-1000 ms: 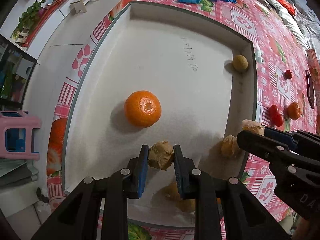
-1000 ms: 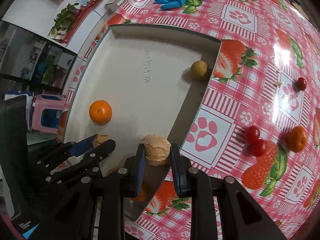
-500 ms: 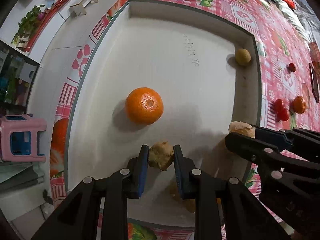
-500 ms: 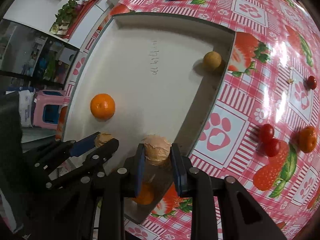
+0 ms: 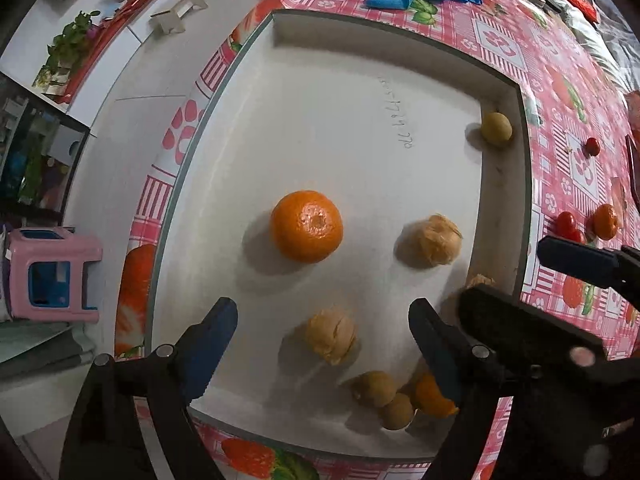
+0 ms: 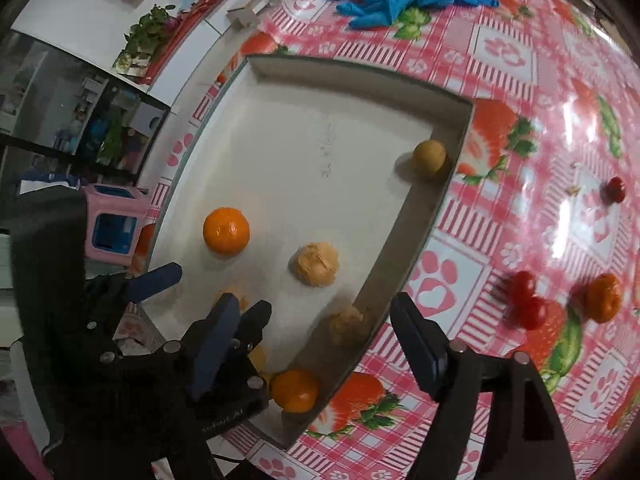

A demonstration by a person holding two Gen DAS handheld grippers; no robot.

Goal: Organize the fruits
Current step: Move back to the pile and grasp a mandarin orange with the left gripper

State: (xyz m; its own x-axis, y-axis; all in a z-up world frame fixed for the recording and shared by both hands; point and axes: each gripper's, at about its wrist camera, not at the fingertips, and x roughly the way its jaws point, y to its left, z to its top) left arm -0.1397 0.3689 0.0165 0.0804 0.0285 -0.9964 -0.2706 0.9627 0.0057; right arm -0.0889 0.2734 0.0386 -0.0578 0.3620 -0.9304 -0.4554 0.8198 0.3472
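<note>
Checkered tablecloth under white tray; inside: mandarin, husked fruits.

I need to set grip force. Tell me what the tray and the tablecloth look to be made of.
Tray: seemingly rigid plastic or coated board, matte off-white, no glare, pen marks on its floor. Tablecloth: probably vinyl or oilcloth, glossy; bright lamp reflections lie across its printed pink check.

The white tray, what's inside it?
Inside the white tray sit a big orange, papery tan husk fruits, a small yellow fruit in the far corner, and more small fruits near the front. The right gripper partly hides those.
</note>
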